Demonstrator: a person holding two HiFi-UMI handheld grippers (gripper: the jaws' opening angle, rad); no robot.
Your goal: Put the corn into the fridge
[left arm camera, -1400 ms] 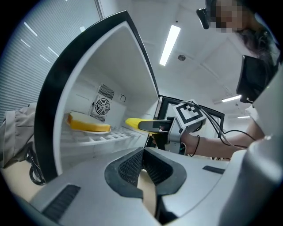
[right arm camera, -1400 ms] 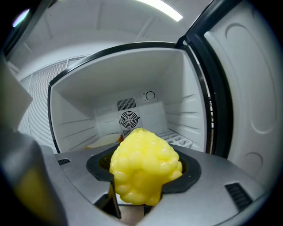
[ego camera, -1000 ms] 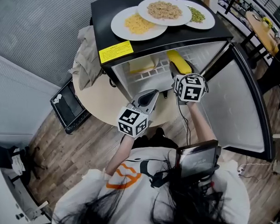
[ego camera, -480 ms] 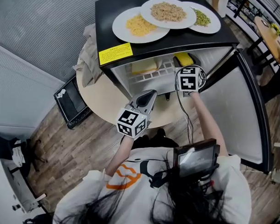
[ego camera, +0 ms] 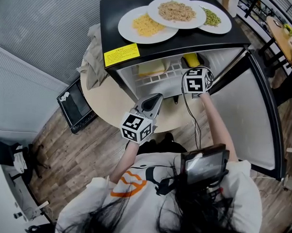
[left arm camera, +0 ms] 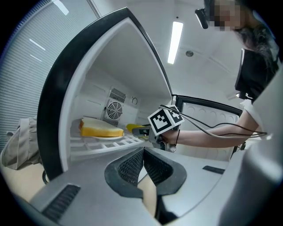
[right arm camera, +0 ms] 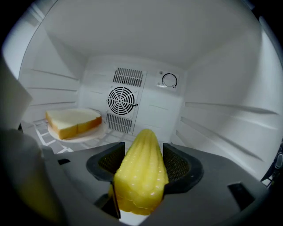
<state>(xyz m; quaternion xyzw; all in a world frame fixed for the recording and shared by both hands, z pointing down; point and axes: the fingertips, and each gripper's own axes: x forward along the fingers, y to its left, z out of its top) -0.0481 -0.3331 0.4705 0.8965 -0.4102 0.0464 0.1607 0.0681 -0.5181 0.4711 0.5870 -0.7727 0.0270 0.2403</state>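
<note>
Right gripper is reaching inside the fridge, fingers pinching the corn, with its tip pointing at the fridge's back wall. Can't tell if the corn touches the shelf, since the gripper body hides its underside. In the head view, only a yellow bit shows past the marker cube. Left gripper hangs outside the fridge front, fingers pressed together, holding nothing. 1 bread slice sits at the fridge's left side.
</note>
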